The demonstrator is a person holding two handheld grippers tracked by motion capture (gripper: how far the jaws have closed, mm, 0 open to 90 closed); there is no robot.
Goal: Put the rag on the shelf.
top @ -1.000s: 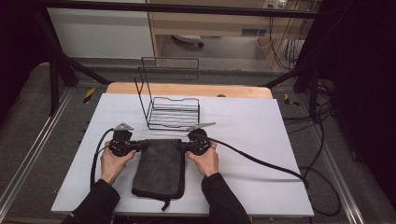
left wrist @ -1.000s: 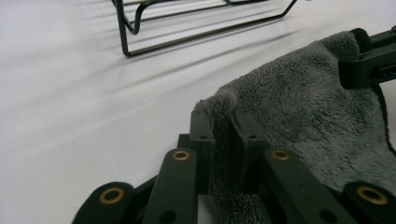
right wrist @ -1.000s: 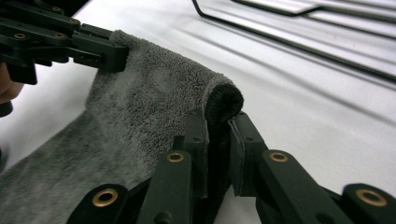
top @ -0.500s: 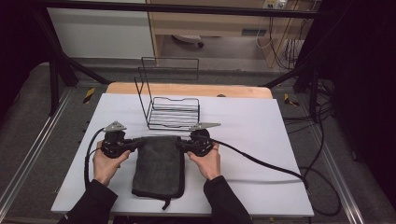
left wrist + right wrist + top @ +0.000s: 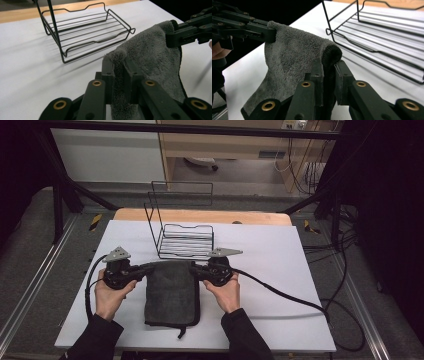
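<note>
Between the two black jaws of the left gripper (image 5: pixel 119 72) a fold of the dark grey, deep-piled terry towel (image 5: pixel 150 60) is pinched tight, the nap bulging over the fingertips. The right gripper (image 5: pixel 328 68) clamps the towel's (image 5: pixel 292 57) other top corner the same way, its rolled hem curling over the pads. In each gripper view the opposite gripper shows farther off, biting the far corner so the top edge sags between them.

From the high view the left gripper (image 5: pixel 142 271) and right gripper (image 5: pixel 196 270) face each other, each held in a hand (image 5: pixel 111 295) with a black sleeve, each topped by a grey three-cornered plate and trailing a black cable. The towel (image 5: pixel 172 292), folded into a long rectangle, has its far edge raised off the surface while its near end lies flat, a small loop sticking out there.

Just beyond the towel stands a black wire rack (image 5: pixel 184 235) with a barred shelf and a tall upright frame. Everything rests on a smooth matte white board (image 5: pixel 280 250) over a pale wooden table (image 5: pixel 200 216). Around it are grey floor, metal rails and dark frame posts.
</note>
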